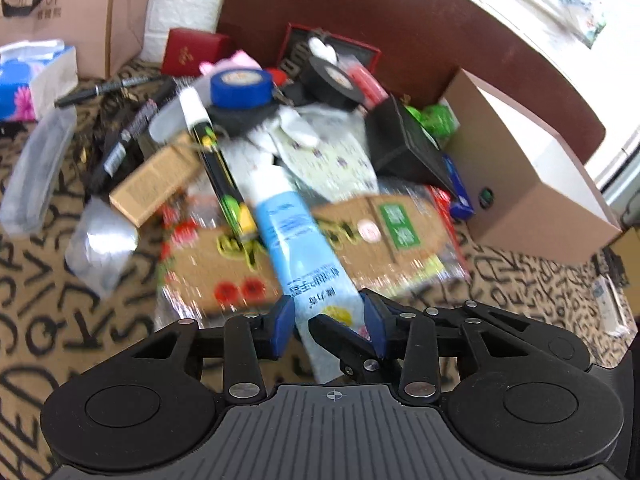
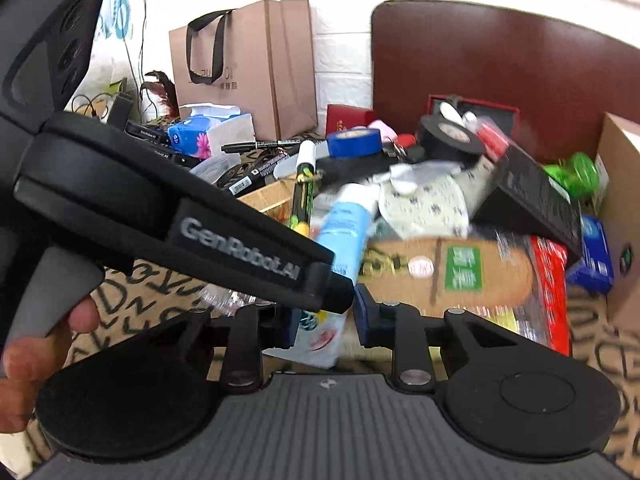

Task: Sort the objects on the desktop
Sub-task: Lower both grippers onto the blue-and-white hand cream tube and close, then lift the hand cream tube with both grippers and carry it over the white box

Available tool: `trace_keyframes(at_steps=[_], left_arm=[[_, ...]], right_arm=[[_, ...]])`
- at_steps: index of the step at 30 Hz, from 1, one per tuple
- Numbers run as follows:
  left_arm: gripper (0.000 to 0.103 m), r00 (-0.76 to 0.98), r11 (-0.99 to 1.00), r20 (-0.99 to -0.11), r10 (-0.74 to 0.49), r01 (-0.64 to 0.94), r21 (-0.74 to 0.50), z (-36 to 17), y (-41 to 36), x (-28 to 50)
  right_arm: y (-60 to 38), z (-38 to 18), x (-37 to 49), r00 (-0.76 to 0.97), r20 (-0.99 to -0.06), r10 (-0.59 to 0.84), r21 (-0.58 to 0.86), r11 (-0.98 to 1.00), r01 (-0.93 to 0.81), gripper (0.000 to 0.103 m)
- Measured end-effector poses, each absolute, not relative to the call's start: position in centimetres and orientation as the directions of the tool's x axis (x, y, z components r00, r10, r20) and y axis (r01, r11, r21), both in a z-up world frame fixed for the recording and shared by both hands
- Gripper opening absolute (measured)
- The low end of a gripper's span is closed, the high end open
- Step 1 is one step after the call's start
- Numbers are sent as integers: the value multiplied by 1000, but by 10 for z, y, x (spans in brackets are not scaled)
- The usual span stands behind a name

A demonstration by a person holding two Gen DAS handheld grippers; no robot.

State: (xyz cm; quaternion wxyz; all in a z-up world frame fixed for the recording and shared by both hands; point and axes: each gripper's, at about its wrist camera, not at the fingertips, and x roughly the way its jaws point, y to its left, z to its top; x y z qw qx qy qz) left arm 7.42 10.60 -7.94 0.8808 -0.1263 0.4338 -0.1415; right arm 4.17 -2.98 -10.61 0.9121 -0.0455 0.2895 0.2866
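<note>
The left tool (image 1: 326, 318) is pitched steeply downward, its blue-padded fingers (image 1: 282, 326) set partly apart and pressed against either side of a blue-and-white tube (image 1: 304, 248). In the right wrist view, the same tube's flat end is seen between the right tool (image 2: 324, 320) fingers, with the right pad (image 2: 366, 314) not clearly touching it. The left tool's black body is crossed over the right tool's left finger. A hand (image 2: 40, 344) is seen gripping its grey trigger at the lower left.

Blue tube (image 1: 298, 240) between left gripper (image 1: 329, 320) pads — over clutter; blue tape roll (image 1: 241, 87) behind
</note>
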Motion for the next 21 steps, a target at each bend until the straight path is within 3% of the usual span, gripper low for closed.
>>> trace_keyframes(at_steps=[11, 13, 15, 18, 21], left_arm=[[50, 501, 900, -753, -426, 148, -411, -98, 94, 36], [56, 483, 903, -765, -426, 174, -393, -100, 88, 29], [75, 496, 900, -755, -429, 160, -406, -100, 90, 27], [82, 550, 899, -729, -409, 103, -427, -93, 103, 30], [83, 589, 912, -720, -368, 76, -404, -84, 113, 40]], right_arm=[[-52, -116, -1, 621, -599, 506, 118, 823, -556, 31], [-57, -118, -10, 615, -609, 500, 119, 825, -552, 31], [-63, -122, -18, 609, -619, 496, 126, 828, -546, 31], [-70, -123, -19, 627, -609, 486, 125, 839, -529, 33], [-70, -119, -14, 647, -590, 482, 114, 844, -525, 43]])
